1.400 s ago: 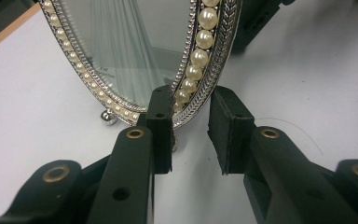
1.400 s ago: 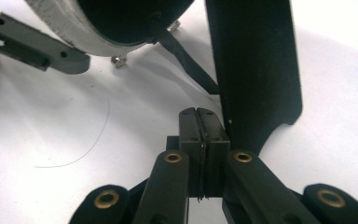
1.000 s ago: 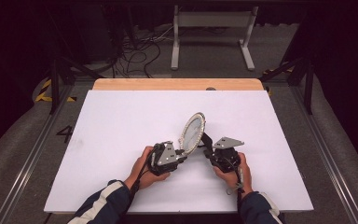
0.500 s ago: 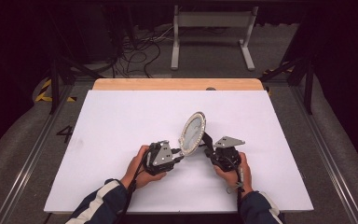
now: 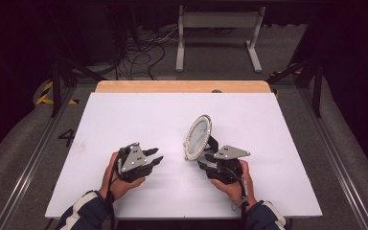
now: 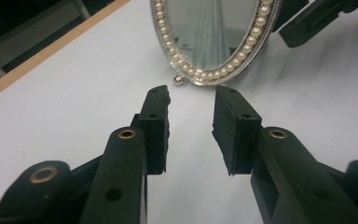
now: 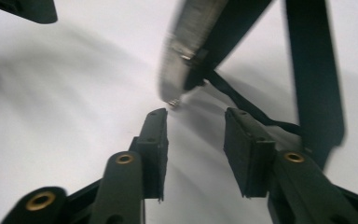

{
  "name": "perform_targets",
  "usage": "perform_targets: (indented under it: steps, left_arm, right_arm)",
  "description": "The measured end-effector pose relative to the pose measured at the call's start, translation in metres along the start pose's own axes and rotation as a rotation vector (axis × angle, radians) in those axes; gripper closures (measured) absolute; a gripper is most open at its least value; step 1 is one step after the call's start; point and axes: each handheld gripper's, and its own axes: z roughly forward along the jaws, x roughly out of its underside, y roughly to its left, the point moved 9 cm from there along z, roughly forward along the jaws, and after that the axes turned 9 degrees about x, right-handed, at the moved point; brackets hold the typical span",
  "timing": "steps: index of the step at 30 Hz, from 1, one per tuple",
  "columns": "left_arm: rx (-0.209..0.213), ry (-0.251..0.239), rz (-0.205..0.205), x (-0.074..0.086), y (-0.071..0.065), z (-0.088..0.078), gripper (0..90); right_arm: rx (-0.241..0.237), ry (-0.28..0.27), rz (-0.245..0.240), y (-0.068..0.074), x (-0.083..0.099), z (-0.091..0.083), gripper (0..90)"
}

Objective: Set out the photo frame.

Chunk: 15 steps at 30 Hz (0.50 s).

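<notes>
The oval mirror (image 5: 198, 137) stands propped on its black easel leg mid-worktop (image 5: 124, 115), and the right claw (image 5: 205, 160) has just been opening, its jaws now apart with nothing between them, right behind the frame. The left claw (image 5: 152, 156) hangs open and empty, well apart. One brush against that leg could tip the mirror flat

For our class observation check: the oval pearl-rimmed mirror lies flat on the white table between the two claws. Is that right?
Not quite. The mirror stands upright on its black easel stand, as the high view shows; it is indeed on the white table, between the two claws.
</notes>
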Motion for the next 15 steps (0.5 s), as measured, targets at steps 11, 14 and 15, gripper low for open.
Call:
perform_targets:
  steps: [11,14,15]
  left_arm:
    - [0.021,0.089,-0.044,0.046,-0.007,-0.021,46.9]
    - [0.019,0.093,-0.066,0.048,-0.005,-0.021,41.7]
    - [0.018,0.095,-0.066,0.048,-0.005,-0.020,39.3]
  right_arm:
    - [0.034,-0.056,0.065,0.006,-0.013,0.012,48.4]
    - [0.049,-0.061,0.087,0.006,-0.015,0.019,47.9]
    - [0.047,-0.061,0.099,0.007,-0.016,0.023,47.9]
